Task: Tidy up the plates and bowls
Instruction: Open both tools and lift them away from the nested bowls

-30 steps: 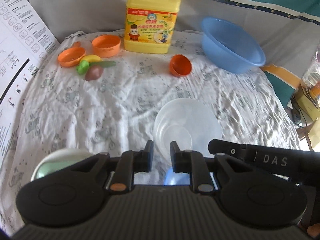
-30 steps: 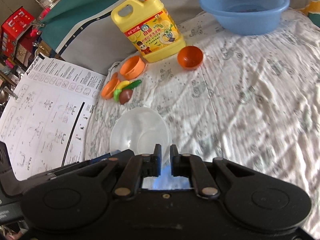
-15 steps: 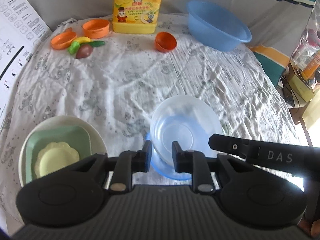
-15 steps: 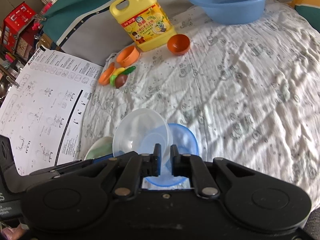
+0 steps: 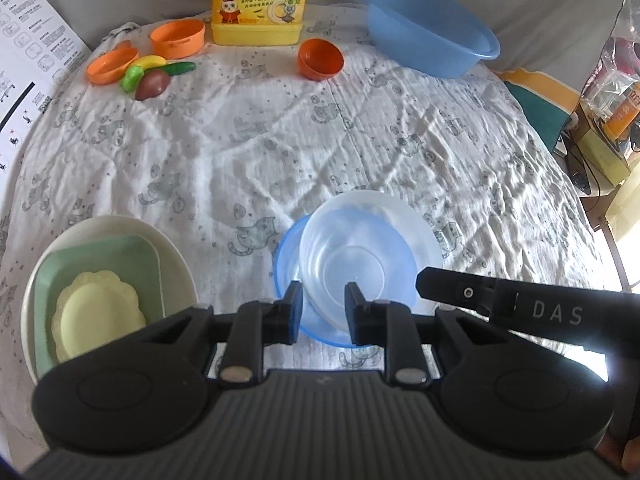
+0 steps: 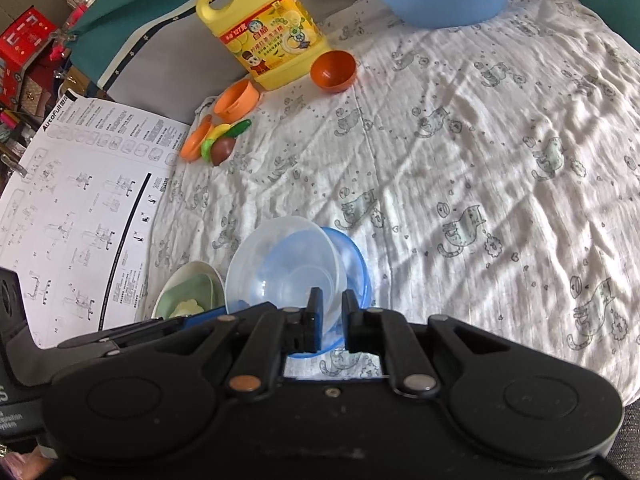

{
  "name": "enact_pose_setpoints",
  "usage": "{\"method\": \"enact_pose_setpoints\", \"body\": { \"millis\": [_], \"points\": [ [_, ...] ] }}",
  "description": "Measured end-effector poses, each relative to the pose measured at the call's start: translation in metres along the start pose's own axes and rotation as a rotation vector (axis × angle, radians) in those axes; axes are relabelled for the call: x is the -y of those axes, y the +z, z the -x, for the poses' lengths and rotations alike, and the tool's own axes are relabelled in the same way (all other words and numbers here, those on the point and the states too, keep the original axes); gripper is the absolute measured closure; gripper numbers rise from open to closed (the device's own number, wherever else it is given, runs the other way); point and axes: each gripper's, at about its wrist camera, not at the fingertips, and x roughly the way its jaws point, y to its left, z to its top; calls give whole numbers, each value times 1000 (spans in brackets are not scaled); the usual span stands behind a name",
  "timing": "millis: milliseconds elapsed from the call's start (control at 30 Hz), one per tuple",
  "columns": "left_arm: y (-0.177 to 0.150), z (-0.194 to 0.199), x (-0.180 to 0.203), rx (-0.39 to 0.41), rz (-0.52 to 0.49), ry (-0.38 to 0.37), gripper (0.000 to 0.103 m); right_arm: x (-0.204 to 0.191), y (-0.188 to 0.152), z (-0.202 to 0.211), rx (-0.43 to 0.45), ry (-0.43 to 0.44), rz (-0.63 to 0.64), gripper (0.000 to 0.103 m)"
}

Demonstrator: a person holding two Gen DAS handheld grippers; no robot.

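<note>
My right gripper [image 6: 331,322] pinches the near rim of the clear bowl [image 6: 280,268] between nearly closed jaws; my left gripper [image 5: 320,312] holds its jaws a little apart around the same bowl's near wall, though I cannot tell if they grip. A second ago this bowl hung over bare cloth; now it sits tilted inside the blue bowl [image 5: 286,256] just beneath, so nesting looks nearly done. Left of my jaws, the stacked plates [image 5: 120,264] wait; the cloth [image 5: 280,140] spreads beyond.
</note>
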Motion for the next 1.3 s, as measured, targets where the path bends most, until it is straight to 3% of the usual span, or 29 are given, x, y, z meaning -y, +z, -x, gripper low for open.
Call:
{"method": "enact_pose_setpoints", "body": {
  "millis": [233, 367, 567, 600, 733, 867, 1200, 1300],
  "points": [
    [1, -5, 0, -8, 1, 2, 81, 1, 2, -6, -10, -4, -2, 91],
    [1, -4, 0, 1, 1, -3, 75, -3, 2, -8, -5, -15, 16, 90],
    [3, 9, -10, 68, 24, 46, 43, -7, 6, 0, 60, -52, 45, 57],
    [3, 12, -13, 78, 35, 52, 40, -6, 6, 2, 71, -61, 43, 47],
    [2, 18, -30, 102, 87, 83, 9, -3, 8, 7, 104, -88, 40, 9],
    [-1, 19, -38, 95, 109, 97, 2, -2, 8, 10, 119, -96, 40, 7],
    [-3, 17, -38, 90, 109, 92, 0, 0, 7, 11, 126, -112, 28, 7],
    [-3, 16, -39, 85, 111, 91, 0, 0, 6, 11, 129, -115, 28, 0]
  ]
}}
